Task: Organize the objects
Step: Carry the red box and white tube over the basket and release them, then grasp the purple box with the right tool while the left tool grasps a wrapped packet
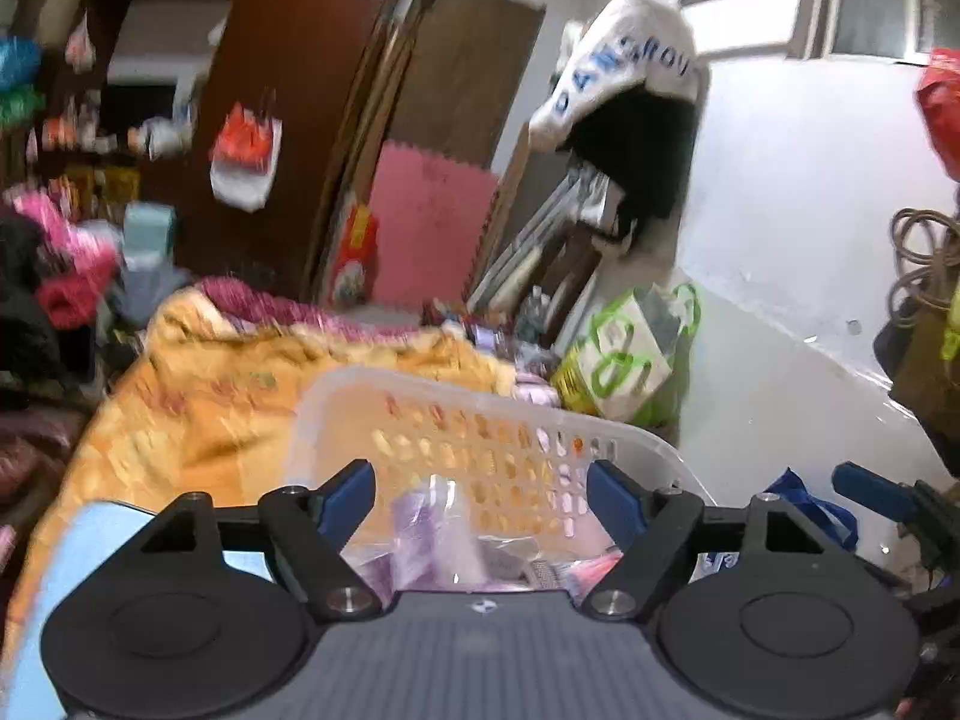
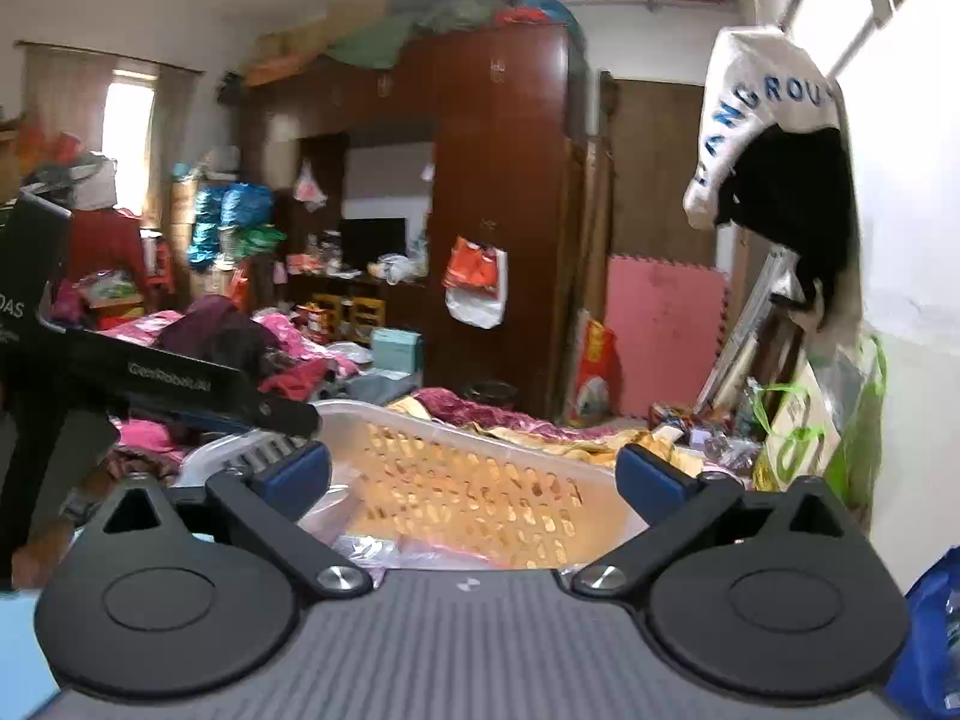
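Note:
A white perforated plastic basket (image 1: 420, 387) sits on a bed, tilted, directly ahead of both grippers. Inside it lie clear plastic bags with purple and pink contents (image 1: 432, 534). My left gripper (image 1: 483, 501) hangs just above the basket's near side, open, with nothing pressed between its blue pads. One blue fingertip (image 1: 864, 489) of the other gripper shows at the right edge. In the right wrist view the basket (image 2: 420, 417) fills the lower middle. My right gripper (image 2: 474, 474) stands wide open over it, holding nothing. The left gripper's black body (image 2: 150, 384) crosses the left side.
A yellow-orange blanket (image 1: 210, 396) covers the bed under the basket. A green-and-white bag (image 1: 630, 354) leans on the white wall to the right, and a blue bag (image 2: 930, 630) sits low right. Piles of clothes (image 2: 210, 330), a wooden wardrobe (image 2: 498, 210) and a pink foam mat (image 2: 660, 330) stand behind.

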The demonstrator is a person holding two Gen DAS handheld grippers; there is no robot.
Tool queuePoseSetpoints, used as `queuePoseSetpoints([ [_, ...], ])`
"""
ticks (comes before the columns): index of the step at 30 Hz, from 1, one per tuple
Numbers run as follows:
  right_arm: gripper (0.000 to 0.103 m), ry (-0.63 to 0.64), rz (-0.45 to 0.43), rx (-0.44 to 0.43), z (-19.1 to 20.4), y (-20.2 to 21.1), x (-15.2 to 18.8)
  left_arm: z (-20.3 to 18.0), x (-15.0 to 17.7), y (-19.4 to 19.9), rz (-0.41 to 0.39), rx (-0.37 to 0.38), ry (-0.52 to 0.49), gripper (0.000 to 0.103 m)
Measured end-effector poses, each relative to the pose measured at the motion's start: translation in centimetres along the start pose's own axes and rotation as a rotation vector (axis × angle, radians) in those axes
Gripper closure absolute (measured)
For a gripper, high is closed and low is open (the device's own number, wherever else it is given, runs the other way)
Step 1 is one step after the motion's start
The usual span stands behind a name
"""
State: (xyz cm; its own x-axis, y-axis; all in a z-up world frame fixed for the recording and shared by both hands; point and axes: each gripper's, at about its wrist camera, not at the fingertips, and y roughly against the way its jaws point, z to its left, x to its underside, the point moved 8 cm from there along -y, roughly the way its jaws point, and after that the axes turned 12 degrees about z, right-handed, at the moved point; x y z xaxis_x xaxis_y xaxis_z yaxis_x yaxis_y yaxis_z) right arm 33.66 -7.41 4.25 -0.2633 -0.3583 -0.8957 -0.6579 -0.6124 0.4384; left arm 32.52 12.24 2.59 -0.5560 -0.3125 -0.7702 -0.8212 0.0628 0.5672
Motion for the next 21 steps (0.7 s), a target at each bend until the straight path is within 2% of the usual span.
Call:
queuePoseSetpoints([
  [2, 0.0, -0.019, 0.035, -0.051, 0.3, 1.8, 1.6, 0.7, 1.8, 3.0, -0.045, -0.055, -0.047, 0.021],
  [3, 0.0, -0.036, 0.038, -0.063, 0.4, 2.6, 2.6, 1.2, 3.0, 4.2, -0.06, -0.085, -0.069, 0.016],
  [4, 0.0, -0.047, 0.033, -0.063, 0.5, 3.3, 3.5, 1.8, 4.4, 5.3, -0.057, -0.127, -0.095, 0.013],
  [6, 0.0, -0.029, 0.078, -0.038, 1.0, 3.2, 5.6, 3.0, 7.6, 6.3, -0.028, -0.211, -0.142, 0.011],
  [8, 0.0, -0.043, 0.143, -0.012, 1.1, 1.6, 7.5, 4.5, 10.6, 6.4, 0.013, -0.247, -0.155, 0.011],
  [11, 0.0, -0.07, 0.254, 0.006, 1.8, -2.0, 9.5, 6.7, 13.3, 6.2, 0.053, -0.218, -0.088, 0.011],
  [13, 0.0, -0.063, 0.258, 0.017, 2.6, -3.5, 9.8, 8.0, 13.9, 6.1, 0.059, -0.2, -0.04, 0.011],
  [16, 0.0, -0.07, 0.263, 0.018, 4.0, -4.7, 10.0, 8.3, 14.1, 5.3, 0.087, -0.237, -0.069, 0.011],
  [19, 0.011, -0.083, 0.266, 0.031, 4.3, -4.8, 10.6, 7.6, 15.0, 4.8, 0.114, -0.248, -0.116, 0.011],
  [21, 0.014, -0.083, 0.281, 0.031, 4.2, -4.9, 10.7, 6.9, 15.2, 4.3, 0.125, -0.242, -0.149, 0.011],
])
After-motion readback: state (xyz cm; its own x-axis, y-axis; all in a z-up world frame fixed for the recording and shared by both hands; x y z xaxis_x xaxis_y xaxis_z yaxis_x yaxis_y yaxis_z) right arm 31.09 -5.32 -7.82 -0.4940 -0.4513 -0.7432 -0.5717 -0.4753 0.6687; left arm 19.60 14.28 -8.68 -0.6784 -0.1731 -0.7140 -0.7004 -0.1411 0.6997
